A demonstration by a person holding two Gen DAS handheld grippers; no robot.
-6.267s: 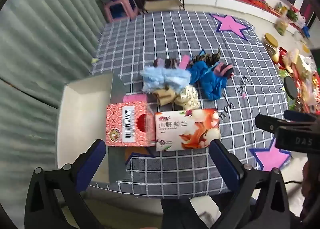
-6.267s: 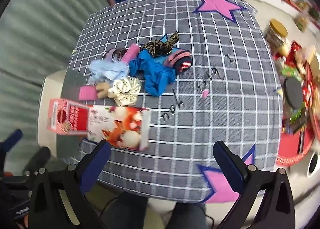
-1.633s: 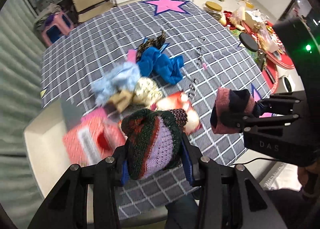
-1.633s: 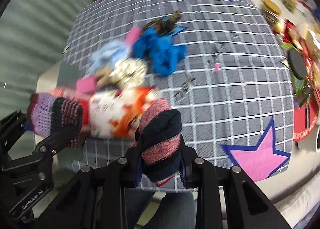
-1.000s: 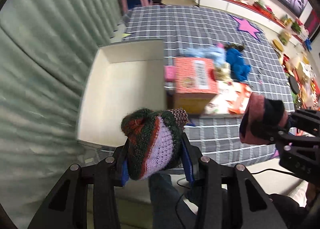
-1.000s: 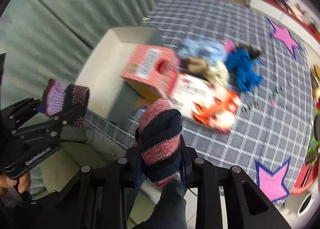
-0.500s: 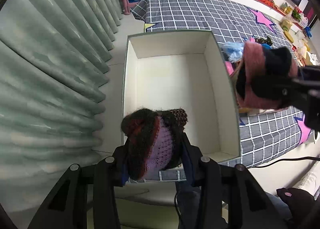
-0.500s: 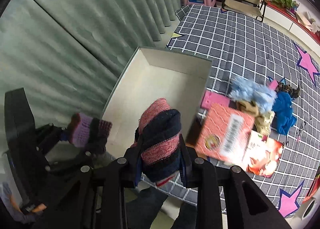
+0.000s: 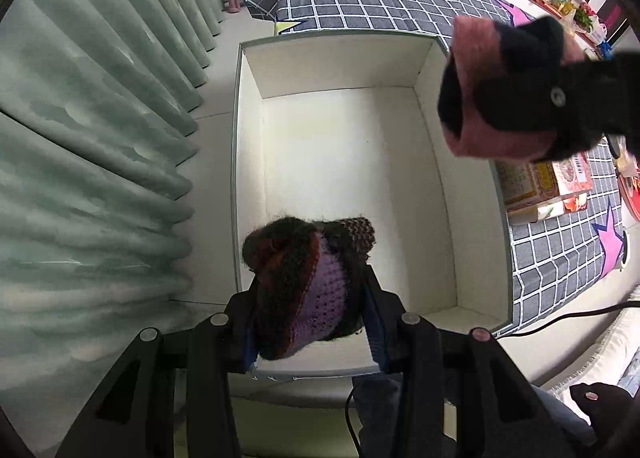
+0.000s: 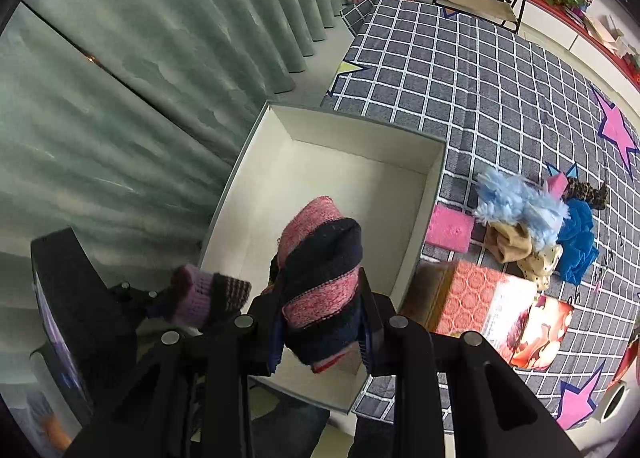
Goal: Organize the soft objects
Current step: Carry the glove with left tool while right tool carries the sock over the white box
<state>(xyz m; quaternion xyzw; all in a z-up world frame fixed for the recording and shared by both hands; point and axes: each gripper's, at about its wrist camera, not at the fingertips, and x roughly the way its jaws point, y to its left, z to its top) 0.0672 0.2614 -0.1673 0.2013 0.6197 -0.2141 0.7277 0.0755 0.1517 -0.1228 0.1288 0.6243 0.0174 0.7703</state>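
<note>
Both knit rolls poised above empty white box (image 9: 434, 162) at near-left edge of checked cloth (image 10: 480, 70): L gripper (image 9: 310, 320) clamped on purple/brown sock roll (image 9: 308, 278), R gripper (image 10: 320, 326) clamped on pink/navy sock roll (image 10: 320, 278). Both prob. light, soft, compressible, non-fragile, apt to unroll if nipped at a loose end; best held across mid-bulk. No legible writing; pink carton (image 10: 468, 302) print too blurred to read.

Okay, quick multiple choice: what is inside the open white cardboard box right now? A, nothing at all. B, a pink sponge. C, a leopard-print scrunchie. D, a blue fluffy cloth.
A: the open white cardboard box shows only bare floor and walls, while both rolled knit pieces, purple-and-dark and pink-and-navy, are clamped in the grippers above it.
</note>
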